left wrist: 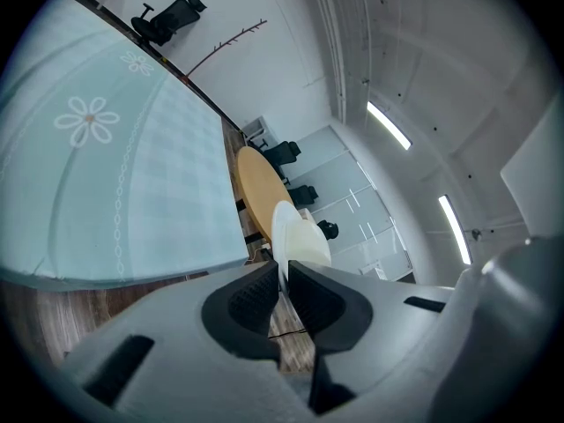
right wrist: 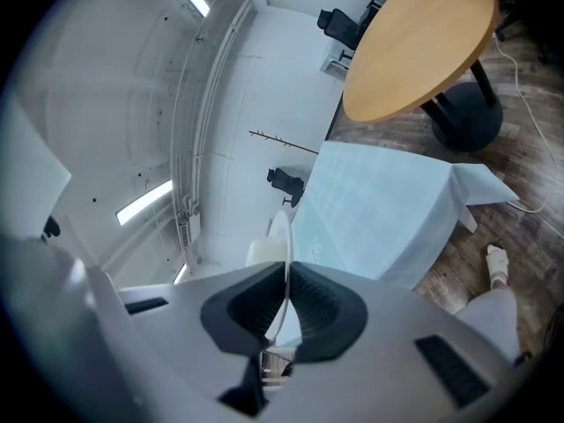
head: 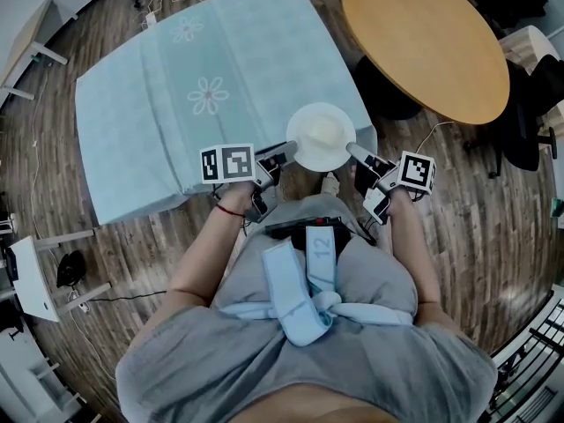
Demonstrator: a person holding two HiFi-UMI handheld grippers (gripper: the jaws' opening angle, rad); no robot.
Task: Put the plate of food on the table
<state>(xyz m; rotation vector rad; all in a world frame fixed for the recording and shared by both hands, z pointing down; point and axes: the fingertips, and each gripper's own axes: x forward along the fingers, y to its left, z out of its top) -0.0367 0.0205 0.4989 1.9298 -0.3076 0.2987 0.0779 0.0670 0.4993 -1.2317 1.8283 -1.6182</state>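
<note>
At the near corner of the table, which is covered with a pale blue flowered cloth, a white plate with a pale mound of food is held level between 2 grippers. On the plate's side nearer the table's middle, the left gripper is clamped on the rim. Its own view shows the ribbed pads pinching the thin white edge. On the side away from the table, toward a round wooden table, the right gripper bites the opposite rim just as tightly. From above, the plate overlaps the table's near edge. The left gripper view, however, shows wooden floor below that edge and the plate out past the corner. I therefore judge the plate to be in the air beside the table, not yet resting on the cloth. The pick-up and carry look done. What is left is to bring the plate over the table, lower it flat and release both grips.
</note>
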